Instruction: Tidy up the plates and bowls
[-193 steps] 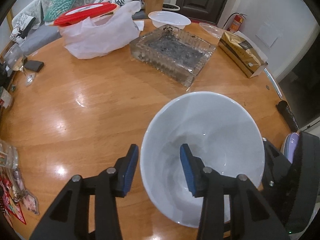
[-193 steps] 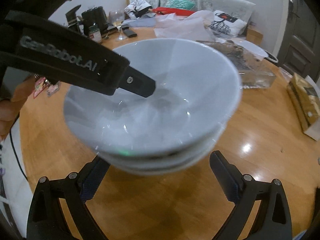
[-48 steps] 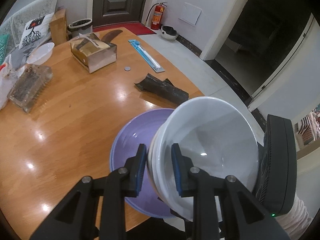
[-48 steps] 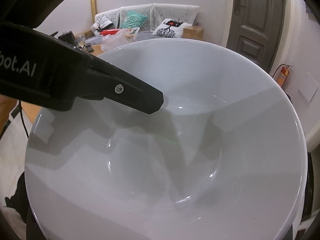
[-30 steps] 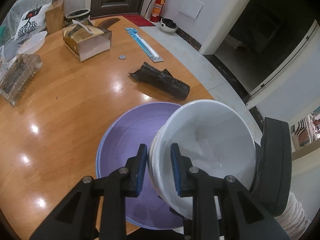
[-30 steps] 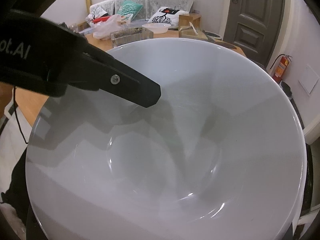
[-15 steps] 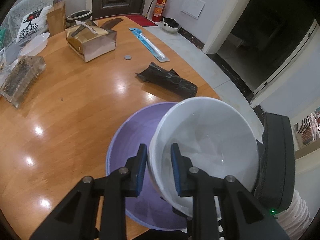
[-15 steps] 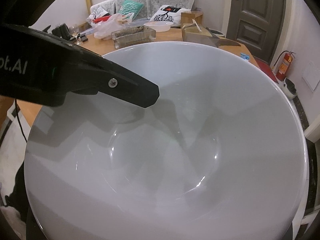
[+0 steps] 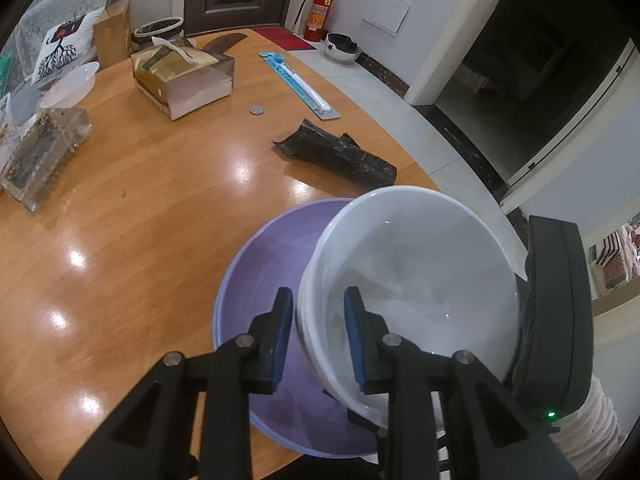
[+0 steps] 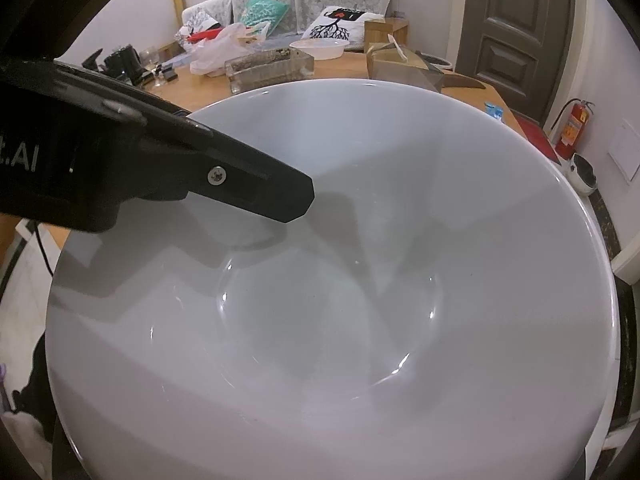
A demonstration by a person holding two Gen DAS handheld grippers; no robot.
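A: While the left gripper (image 9: 318, 330) has the near rim of the white bowls (image 9: 412, 280) between its pads, its jaws stand narrow and have just been opening a little. One blue pad is outside the wall, the other inside.

B: And the right gripper (image 9: 556, 320)?

A: Only its black body shows, against the far side of the stack. In its own view the top bowl fills the frame and hides the fingers, so whether they are spread or closed cannot be told.

B: Where are the bowls, then?

A: Tilted, over the right part of the purple plate (image 9: 264, 280), which lies at the near edge of the table (image 9: 140, 220). Whether the foot of the stack touches the plate is hidden.

B: So the step looks like setting the stack down on the plate.

A: Probably. The person would do well to level the stack first, bring it toward the plate's centre, and let the foot rest before either grip goes fully loose. The glazed rim looks slippery, and the plate sits close to the table's edge.
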